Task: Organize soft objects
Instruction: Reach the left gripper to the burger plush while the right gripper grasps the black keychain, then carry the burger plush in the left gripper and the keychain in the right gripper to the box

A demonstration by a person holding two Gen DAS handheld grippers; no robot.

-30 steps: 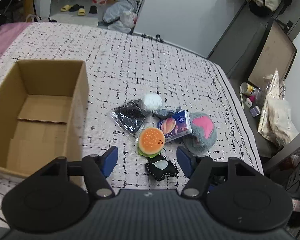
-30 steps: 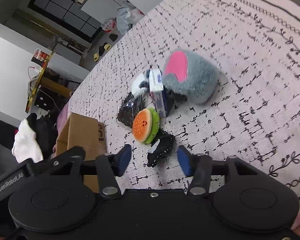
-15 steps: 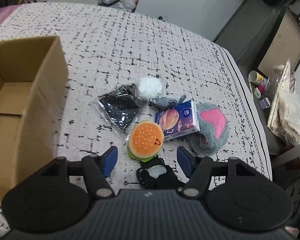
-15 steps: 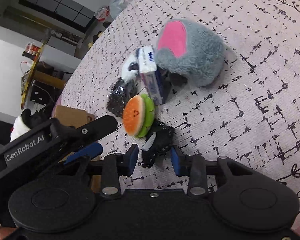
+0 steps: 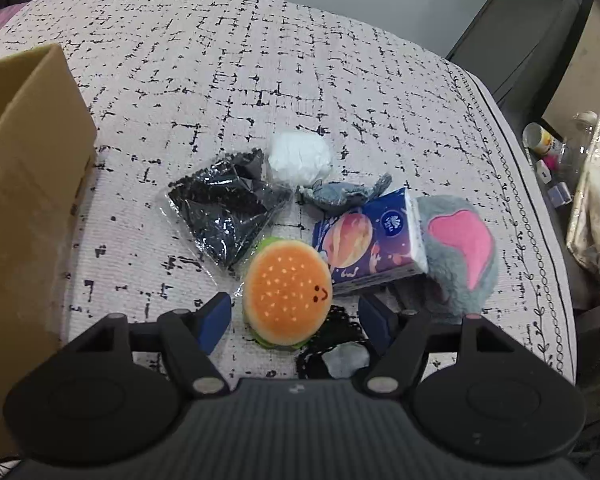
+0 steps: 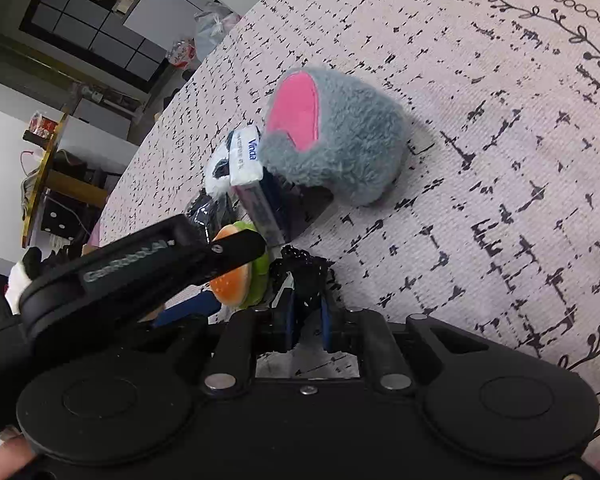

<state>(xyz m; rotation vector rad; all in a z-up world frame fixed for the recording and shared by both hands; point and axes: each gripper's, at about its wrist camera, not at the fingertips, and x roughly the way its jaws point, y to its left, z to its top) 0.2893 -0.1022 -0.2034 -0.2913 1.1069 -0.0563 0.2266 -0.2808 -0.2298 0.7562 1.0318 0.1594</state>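
Here, a bed cover, pale with a black broken-grid print, carried everything. An open cardboard box stood along its left edge in the left wrist view. Near the cover's right edge lay a cluster of soft things. Farthest right was a grey plush with a pink patch, and a blue tissue pack leaned against its left side, touching it. Left of the pack lay a clear bag of black fabric, and behind that a white wad touching a small grey-blue fabric piece. In front of the bag sat a round burger plush, orange on top with a green rim. Just beside it, toward the cover's near edge, lay a small black lace piece with a pale centre.

The left gripper hung over the burger plush with its jaws spread and opening; the plush sat between the blue pads without either pad pressing on it. The right gripper was pressed together, pinching the black lace piece between its fingers. In the right wrist view the left gripper crossed in front of the burger plush.
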